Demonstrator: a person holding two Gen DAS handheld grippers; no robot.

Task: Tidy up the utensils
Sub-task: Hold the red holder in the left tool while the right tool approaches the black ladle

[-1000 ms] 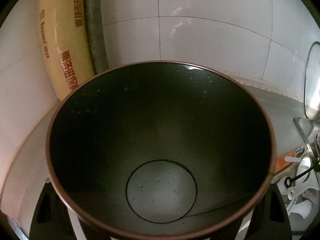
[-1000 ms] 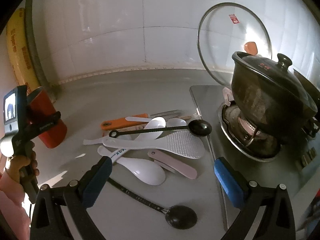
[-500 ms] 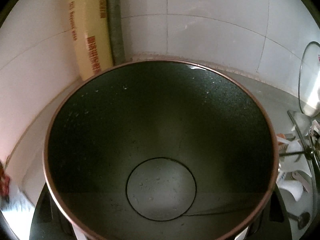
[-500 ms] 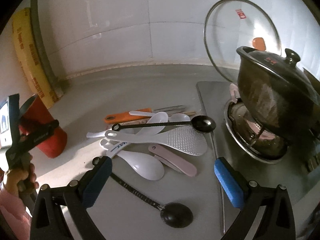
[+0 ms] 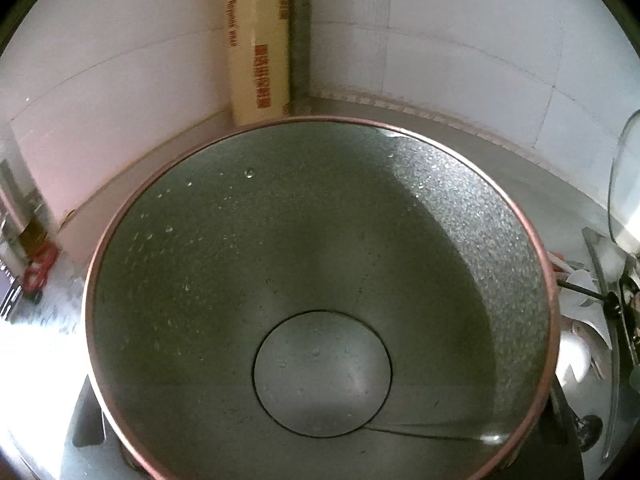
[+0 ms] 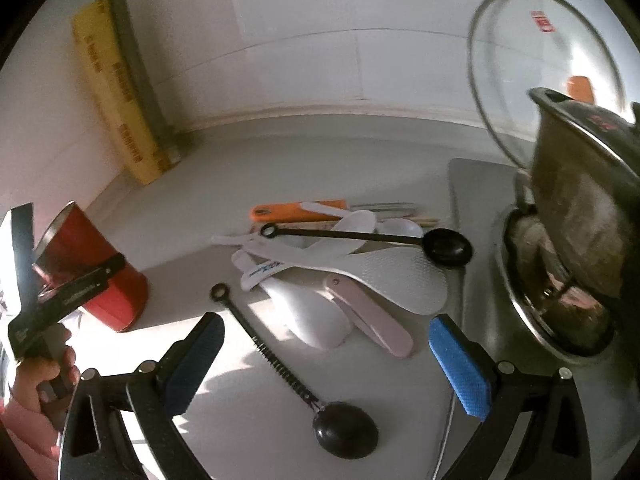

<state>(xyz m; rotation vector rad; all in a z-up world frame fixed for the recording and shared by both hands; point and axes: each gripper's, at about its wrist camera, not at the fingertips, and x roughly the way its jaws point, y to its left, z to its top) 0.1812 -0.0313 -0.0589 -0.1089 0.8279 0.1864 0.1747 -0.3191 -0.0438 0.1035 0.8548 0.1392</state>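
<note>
Since a second ago the left tongs [image 6: 76,280] have slid the red cup [image 6: 96,276] along the bench [image 6: 320,168], so the yellow box [image 5: 258,40] now stands straight behind the cup's rim. The left tongs squeeze the cup, which tips toward the corner. Its inside is wet and has nothing in it. The right tongs [image 6: 324,360] stand wide and hold nothing, just above the black ladle [image 6: 296,380]. Its long handle runs up and left, its bowl nearest. The spoons [image 6: 344,260] lie across each other near the stove. Red words on the box are too blurry to read.
</note>
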